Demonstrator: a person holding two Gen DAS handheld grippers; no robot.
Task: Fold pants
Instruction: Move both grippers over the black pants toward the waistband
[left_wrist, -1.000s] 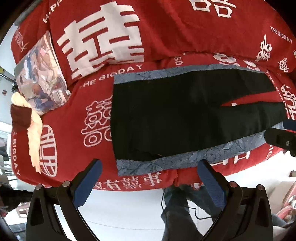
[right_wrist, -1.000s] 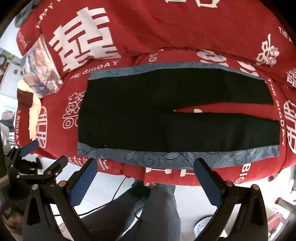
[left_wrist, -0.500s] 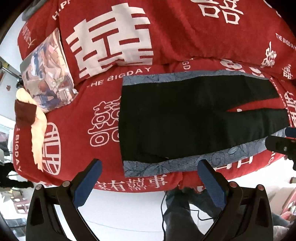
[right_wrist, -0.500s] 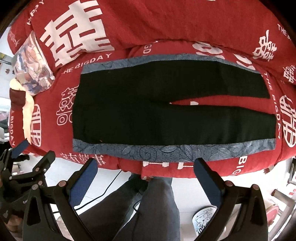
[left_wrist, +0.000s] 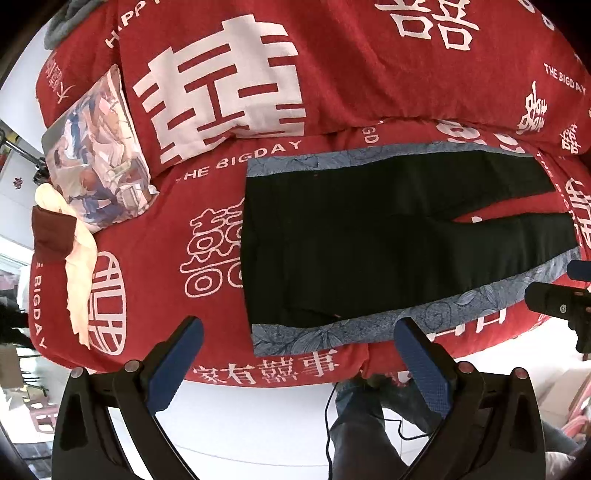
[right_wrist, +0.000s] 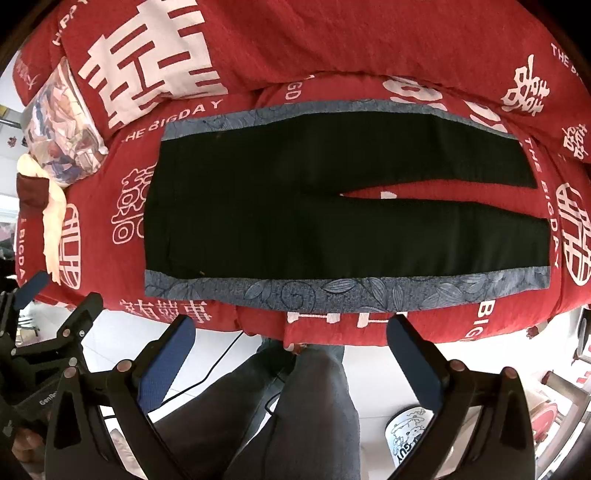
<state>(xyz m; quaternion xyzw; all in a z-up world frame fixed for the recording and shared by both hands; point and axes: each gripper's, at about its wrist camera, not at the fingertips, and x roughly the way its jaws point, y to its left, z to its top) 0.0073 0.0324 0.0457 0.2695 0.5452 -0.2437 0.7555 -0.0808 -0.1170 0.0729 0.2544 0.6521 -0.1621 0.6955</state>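
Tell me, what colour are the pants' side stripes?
Blue-grey with a leafy pattern, running along the black pants; clearest in the right wrist view.

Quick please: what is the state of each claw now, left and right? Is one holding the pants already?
Left claw: open, holding nothing, short of the pants.
Right claw: open, holding nothing, also short of the pants.

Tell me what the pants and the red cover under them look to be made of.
Pants: matte black woven or knit fabric, lying flat and limp, with a blue-grey leaf-print band along each outer side. Red cover: soft, slightly crinkled textile, likely cotton, printed with white characters; it wrinkles and puffs like a padded quilt.
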